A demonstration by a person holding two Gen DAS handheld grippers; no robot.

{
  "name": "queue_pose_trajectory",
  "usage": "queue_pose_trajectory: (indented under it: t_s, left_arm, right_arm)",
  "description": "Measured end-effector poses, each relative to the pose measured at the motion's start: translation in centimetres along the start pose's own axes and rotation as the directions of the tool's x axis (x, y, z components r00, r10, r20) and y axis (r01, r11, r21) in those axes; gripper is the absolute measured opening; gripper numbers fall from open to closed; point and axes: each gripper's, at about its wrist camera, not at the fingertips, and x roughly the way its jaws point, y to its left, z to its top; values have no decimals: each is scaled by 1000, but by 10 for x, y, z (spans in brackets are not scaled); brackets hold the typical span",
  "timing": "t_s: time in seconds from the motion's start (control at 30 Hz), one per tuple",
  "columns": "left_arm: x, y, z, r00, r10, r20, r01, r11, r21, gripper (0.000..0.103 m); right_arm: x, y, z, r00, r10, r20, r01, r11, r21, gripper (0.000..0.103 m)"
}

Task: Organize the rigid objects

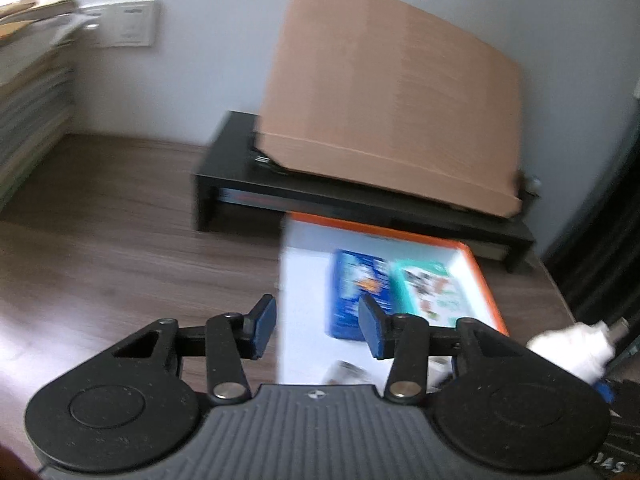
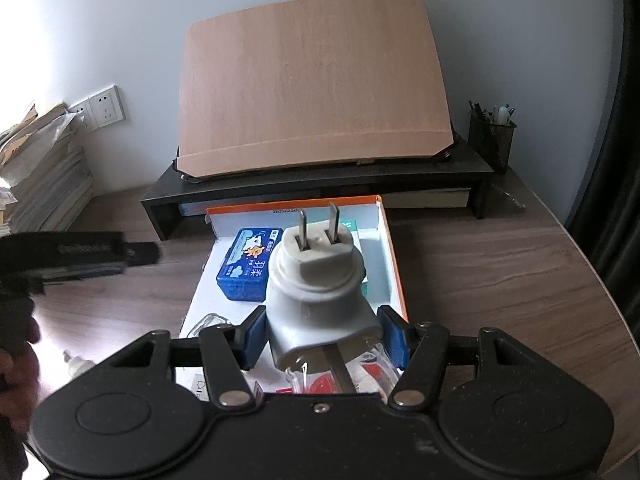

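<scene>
A: What is the right gripper (image 2: 322, 334) holding?

B: It is clamping a white plug-in device (image 2: 316, 292) between its blue pads, prongs pointing up and away, clear bottle end tucked back toward the camera. It is hanging over the near end of the orange-rimmed box (image 2: 394, 256).

A: And the left gripper (image 1: 317, 326)?

B: Its jaws are standing only narrowly apart with nothing between them, sitting over the box's left wall. That view is blurring.

A: What is lying in the box already?

B: A blue case (image 2: 244, 268) toward the left and a teal pack (image 1: 430, 290) right beside it, both at the far half. The box is resting on the desk (image 2: 500, 280), just in front of the black riser (image 2: 320, 186) carrying the tilted wooden board (image 2: 312, 84).

A: Risks?

B: I am guessing the pads are gripping a rounded, tapering body, so it may be prone to slipping. Released from this height, it could tip onto the blue case or strike the orange rim.
</scene>
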Motion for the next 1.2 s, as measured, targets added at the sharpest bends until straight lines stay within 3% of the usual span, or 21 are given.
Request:
queue_pose_trajectory:
  t_s: [0.2,0.4,0.53,0.63,0.77,0.9,0.97,1.07,1.1,1.13,1.2]
  left_arm:
    - [-11,59,2,991,130,42,-125,986,-108,49]
    - [-23,118,-13,962,268,50,-254,946,-202,67]
    - [-40,125,-36,974,218,57,-205,962,-179,93]
    - [-46,107,-55,987,154,39,-149,983,-105,98]
    - [-41,91,-66,973,211,92,-211,977,-14,103]
    - [-19,101,-59,954,265,143,-254,963,-93,103]
    - [-2,109,-56,946,301,116,-283,947,-152,103]
    - [24,120,-55,947,321,6,-306,910,-281,103]
    - [26,115,-56,942,335,31,-310,900,-307,103]
    - [28,108,-55,948,312,55,-279,904,-324,103]
    - [37,88,-49,988,147,44,-120,921,-370,103]
  right_arm:
    - [5,0,0,1000,12,-6,-12,1000,-2,71]
    - [8,0,1,1000,21,-12,-21,1000,-9,71]
    - [10,0,0,1000,20,-20,-20,1000,-12,71]
    - [14,1,0,999,18,-31,-18,1000,-17,71]
    - [15,3,0,999,18,-32,-19,1000,-24,71]
    - [12,4,0,999,18,-29,-19,999,-36,71]
    - [8,4,-1,1000,12,-25,-13,999,-39,71]
    - [2,0,-2,1000,-6,-18,5,999,-35,71]
    - [1,-2,-2,1000,-12,-17,12,999,-32,71]
    - [-1,-4,-3,1000,-21,-17,21,999,-26,71]
    - [-1,-8,-4,999,-35,-22,35,999,-15,71]
